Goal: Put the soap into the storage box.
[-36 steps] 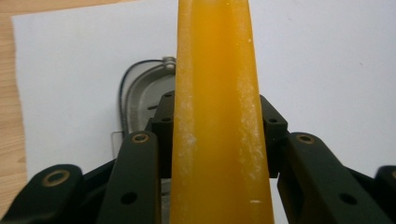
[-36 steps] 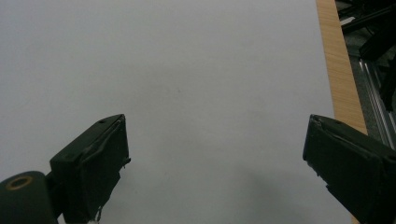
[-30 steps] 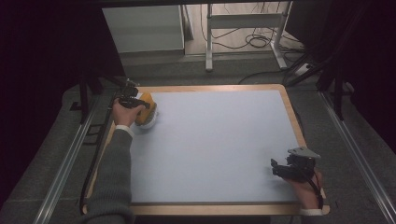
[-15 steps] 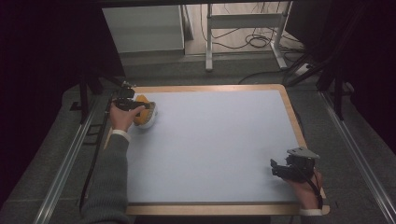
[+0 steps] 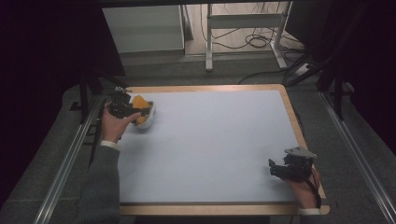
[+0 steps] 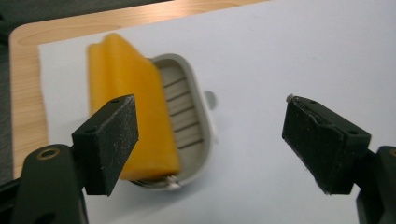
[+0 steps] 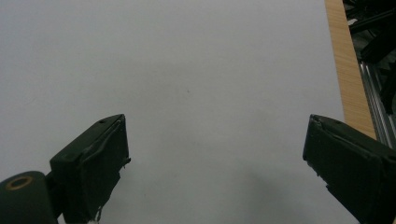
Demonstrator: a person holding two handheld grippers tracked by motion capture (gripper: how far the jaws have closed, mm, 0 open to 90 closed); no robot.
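Observation:
An orange sponge (image 5: 140, 102) lies in a pale ribbed dish (image 5: 147, 119) near the far left corner of the white mat (image 5: 210, 144). My left gripper (image 5: 122, 108) hovers just left of it; its jaws have just been opening and stand open. In the left gripper view, the sponge (image 6: 130, 107) and dish (image 6: 189, 116) lie beyond the left jaw, and nothing sits between the pads of my left gripper (image 6: 210, 128). My right gripper (image 5: 276, 169) rests at the near right corner. The right gripper view shows that gripper (image 7: 215, 144) open over bare mat.
A wooden board edge (image 5: 299, 135) frames the mat. Metal rails (image 5: 359, 158) run along both sides of the table. Beyond the far edge stand a white cabinet (image 5: 144, 28), a metal frame (image 5: 210, 42) and floor cables (image 5: 257, 39).
The left hand has drawn back a little to the left from the dish, and more of the sponge shows. The right hand has kept still.

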